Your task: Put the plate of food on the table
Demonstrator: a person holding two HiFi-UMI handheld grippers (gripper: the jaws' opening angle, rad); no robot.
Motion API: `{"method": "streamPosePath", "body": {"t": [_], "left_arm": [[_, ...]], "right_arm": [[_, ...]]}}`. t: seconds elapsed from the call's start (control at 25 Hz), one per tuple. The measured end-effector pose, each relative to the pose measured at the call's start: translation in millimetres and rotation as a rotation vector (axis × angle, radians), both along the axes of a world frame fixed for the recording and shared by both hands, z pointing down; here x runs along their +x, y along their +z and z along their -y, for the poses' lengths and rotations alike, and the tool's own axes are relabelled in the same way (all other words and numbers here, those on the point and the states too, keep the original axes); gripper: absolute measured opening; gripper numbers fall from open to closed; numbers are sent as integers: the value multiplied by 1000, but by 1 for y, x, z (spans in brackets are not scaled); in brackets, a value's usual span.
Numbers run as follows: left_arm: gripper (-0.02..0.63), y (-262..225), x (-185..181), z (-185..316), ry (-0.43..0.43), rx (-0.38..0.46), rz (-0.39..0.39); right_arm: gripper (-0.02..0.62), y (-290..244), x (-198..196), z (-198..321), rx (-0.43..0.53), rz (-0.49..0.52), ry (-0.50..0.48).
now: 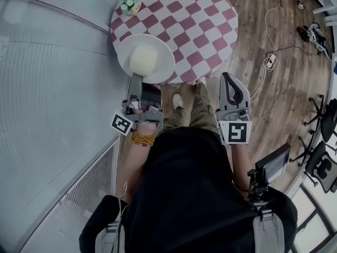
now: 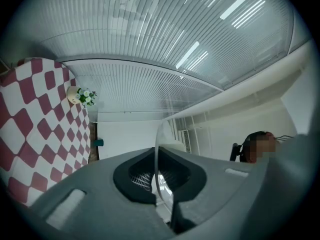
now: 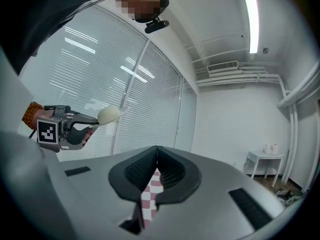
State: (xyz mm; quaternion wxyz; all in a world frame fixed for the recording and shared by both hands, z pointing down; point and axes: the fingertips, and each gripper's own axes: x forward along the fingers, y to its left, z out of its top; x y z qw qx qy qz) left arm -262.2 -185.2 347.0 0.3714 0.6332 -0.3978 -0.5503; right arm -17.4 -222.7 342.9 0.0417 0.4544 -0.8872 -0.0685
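Observation:
A white plate (image 1: 158,51) carrying a pale round bun (image 1: 145,59) hangs over the near edge of the round table with a red-and-white checked cloth (image 1: 195,20). My left gripper (image 1: 136,79) is shut on the plate's near rim. In the left gripper view the plate rim (image 2: 158,144) stands edge-on between the jaws of the left gripper (image 2: 160,156). Whether the plate touches the cloth I cannot tell. My right gripper (image 1: 228,77) is shut and empty, to the right of the person's legs. The right gripper view shows the right gripper (image 3: 157,151) with jaws together, and the bun (image 3: 108,115) far left.
A small pot of flowers (image 1: 130,1) stands at the table's far left edge. Curved glass with blinds (image 1: 52,88) runs along the left. Cables and a plug strip (image 1: 269,61) lie on the wooden floor to the right; office chairs (image 1: 322,165) stand beyond.

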Motion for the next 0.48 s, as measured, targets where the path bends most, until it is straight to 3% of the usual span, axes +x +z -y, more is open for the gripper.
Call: {"method": "streamPosePath", "body": {"t": [0.48], "left_arm": [[12,31,19,73,16,-157,38]], "right_arm": [[9,7,25,67,-34,-33,19]]}}
